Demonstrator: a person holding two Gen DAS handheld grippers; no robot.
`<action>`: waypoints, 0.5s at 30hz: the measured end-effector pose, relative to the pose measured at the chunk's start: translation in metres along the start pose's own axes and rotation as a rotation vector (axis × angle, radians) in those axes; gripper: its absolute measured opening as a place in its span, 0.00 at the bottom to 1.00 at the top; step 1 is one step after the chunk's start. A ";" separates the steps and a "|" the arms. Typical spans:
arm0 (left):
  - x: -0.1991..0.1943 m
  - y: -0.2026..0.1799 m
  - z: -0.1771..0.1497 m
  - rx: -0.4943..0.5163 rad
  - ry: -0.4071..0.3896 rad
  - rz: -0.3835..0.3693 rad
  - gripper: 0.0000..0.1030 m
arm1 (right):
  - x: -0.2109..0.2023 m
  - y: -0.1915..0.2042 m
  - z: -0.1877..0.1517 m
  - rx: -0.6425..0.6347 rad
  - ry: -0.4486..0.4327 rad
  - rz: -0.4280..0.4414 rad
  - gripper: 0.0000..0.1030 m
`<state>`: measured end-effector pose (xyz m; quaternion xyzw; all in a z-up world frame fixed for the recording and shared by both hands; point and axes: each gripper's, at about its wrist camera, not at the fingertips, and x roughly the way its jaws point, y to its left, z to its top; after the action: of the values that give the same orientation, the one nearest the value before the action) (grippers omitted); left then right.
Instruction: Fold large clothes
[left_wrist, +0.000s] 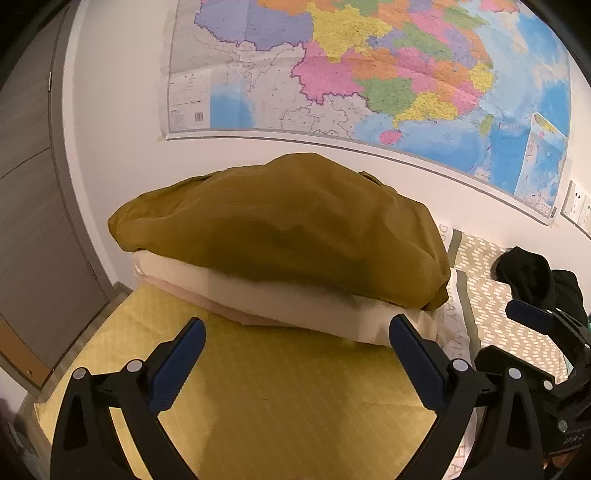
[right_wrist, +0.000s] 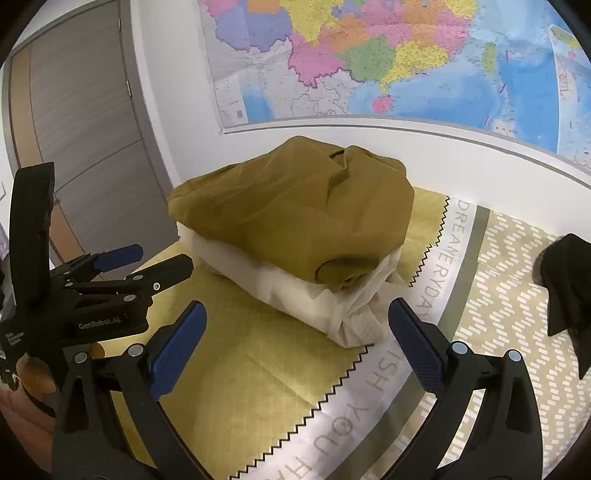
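A folded olive-brown garment (left_wrist: 280, 229) lies on top of a stack, over a folded cream garment (left_wrist: 295, 306) and a pale pink one (left_wrist: 207, 302). The stack sits on a yellow mat (left_wrist: 258, 398). It also shows in the right wrist view: olive garment (right_wrist: 291, 214), cream garment (right_wrist: 303, 295). My left gripper (left_wrist: 297, 332) is open and empty, just in front of the stack. My right gripper (right_wrist: 297, 325) is open and empty, close to the stack's near corner. The left gripper (right_wrist: 147, 260) also appears in the right wrist view. A black garment (left_wrist: 532, 277) lies at the right.
A patterned bedspread (right_wrist: 498, 314) with printed lettering lies under the mat. A large map (left_wrist: 369, 74) hangs on the white wall behind. A grey door (right_wrist: 85, 129) stands at the left. Wall sockets (left_wrist: 578, 206) are at the far right.
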<state>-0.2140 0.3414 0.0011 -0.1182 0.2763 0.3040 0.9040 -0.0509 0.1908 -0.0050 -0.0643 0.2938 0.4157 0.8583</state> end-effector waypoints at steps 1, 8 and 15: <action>-0.001 -0.001 -0.001 0.000 -0.001 0.005 0.93 | -0.002 0.000 -0.001 0.002 -0.002 -0.001 0.94; -0.012 -0.008 -0.007 0.012 -0.010 0.012 0.93 | -0.010 0.002 -0.006 -0.008 -0.010 -0.019 0.94; -0.018 -0.011 -0.010 0.006 -0.002 0.015 0.93 | -0.016 0.006 -0.008 -0.017 -0.015 -0.018 0.94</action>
<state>-0.2237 0.3203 0.0032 -0.1131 0.2772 0.3101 0.9023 -0.0667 0.1807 -0.0018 -0.0711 0.2835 0.4108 0.8636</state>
